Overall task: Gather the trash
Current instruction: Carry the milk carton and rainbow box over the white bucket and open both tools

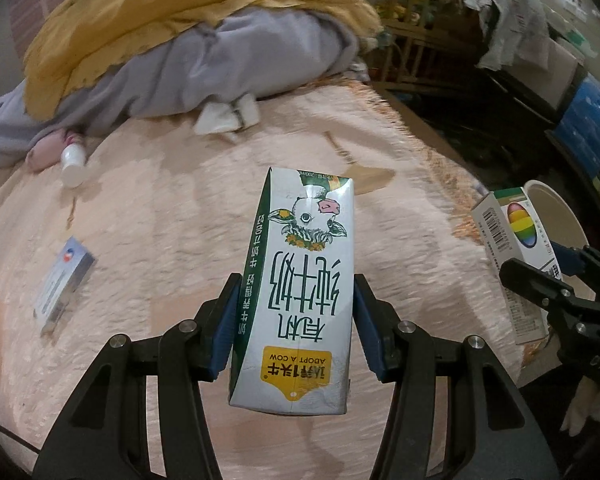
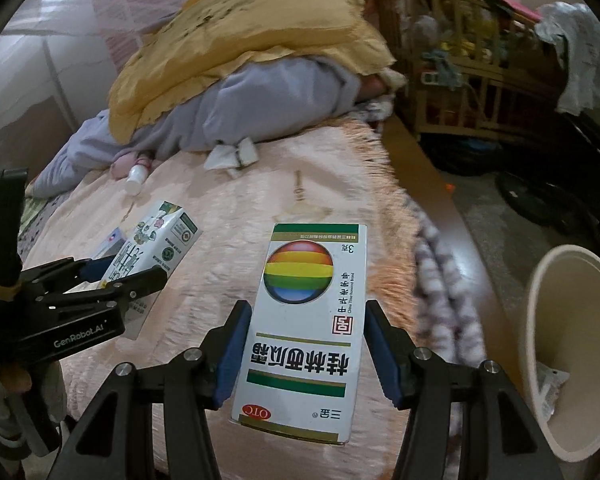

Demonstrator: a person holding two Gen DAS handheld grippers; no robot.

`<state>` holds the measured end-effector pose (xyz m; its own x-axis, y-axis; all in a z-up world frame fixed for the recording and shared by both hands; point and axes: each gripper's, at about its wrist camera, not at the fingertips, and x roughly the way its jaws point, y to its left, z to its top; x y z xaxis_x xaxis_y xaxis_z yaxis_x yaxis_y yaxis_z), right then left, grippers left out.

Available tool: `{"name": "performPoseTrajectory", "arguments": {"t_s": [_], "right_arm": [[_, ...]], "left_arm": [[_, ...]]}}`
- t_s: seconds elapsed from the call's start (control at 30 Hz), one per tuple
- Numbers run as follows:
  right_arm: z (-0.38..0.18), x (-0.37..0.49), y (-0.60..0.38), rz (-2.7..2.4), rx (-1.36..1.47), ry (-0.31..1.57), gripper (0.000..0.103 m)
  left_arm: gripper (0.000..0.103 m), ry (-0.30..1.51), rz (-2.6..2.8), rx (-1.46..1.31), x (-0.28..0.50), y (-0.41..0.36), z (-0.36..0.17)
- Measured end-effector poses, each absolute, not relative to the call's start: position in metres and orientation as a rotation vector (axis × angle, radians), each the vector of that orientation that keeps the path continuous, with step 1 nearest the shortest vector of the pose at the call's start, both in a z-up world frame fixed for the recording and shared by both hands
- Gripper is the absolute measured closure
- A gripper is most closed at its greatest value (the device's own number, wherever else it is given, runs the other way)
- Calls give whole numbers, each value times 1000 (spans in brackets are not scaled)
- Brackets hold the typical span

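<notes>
My left gripper (image 1: 294,300) is shut on a white and green milk carton (image 1: 300,280) and holds it above the pink bed cover; it also shows in the right wrist view (image 2: 152,248). My right gripper (image 2: 304,328) is shut on a white medicine box (image 2: 308,320) with a rainbow ball, also seen at the right of the left wrist view (image 1: 516,248). A cream waste bin (image 2: 540,360) stands on the floor to the right of the bed, with some wrappers inside. A small blue and white box (image 1: 62,284) and a white bottle (image 1: 73,164) lie on the bed.
The pink bed cover (image 1: 180,220) fills the near ground. A yellow and grey heap of bedding (image 1: 180,40) lies at the far end, with white socks (image 1: 228,116) beside it. A wooden crib (image 2: 460,72) and dark furniture stand to the right.
</notes>
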<state>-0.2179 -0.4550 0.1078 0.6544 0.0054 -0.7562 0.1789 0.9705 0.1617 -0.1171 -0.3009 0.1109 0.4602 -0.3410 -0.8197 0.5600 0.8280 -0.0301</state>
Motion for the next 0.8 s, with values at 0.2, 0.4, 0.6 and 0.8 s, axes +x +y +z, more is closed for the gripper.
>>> {"name": "performPoseTrajectory", "arguments": {"t_s": [0.2, 0.4, 0.6, 0.8], "right_arm": [[108, -237, -486, -154, 266, 839, 48], [110, -257, -516, -211, 300, 823, 48], [109, -273, -542, -259, 327, 817, 48], [109, -291, -569, -315, 359, 809, 48]], "left_arm": [[52, 918, -613, 293, -131, -335, 117], [52, 903, -667, 320, -143, -366, 120], [52, 900, -712, 339, -154, -394, 119], [52, 903, -758, 349, -161, -418, 119]]}}
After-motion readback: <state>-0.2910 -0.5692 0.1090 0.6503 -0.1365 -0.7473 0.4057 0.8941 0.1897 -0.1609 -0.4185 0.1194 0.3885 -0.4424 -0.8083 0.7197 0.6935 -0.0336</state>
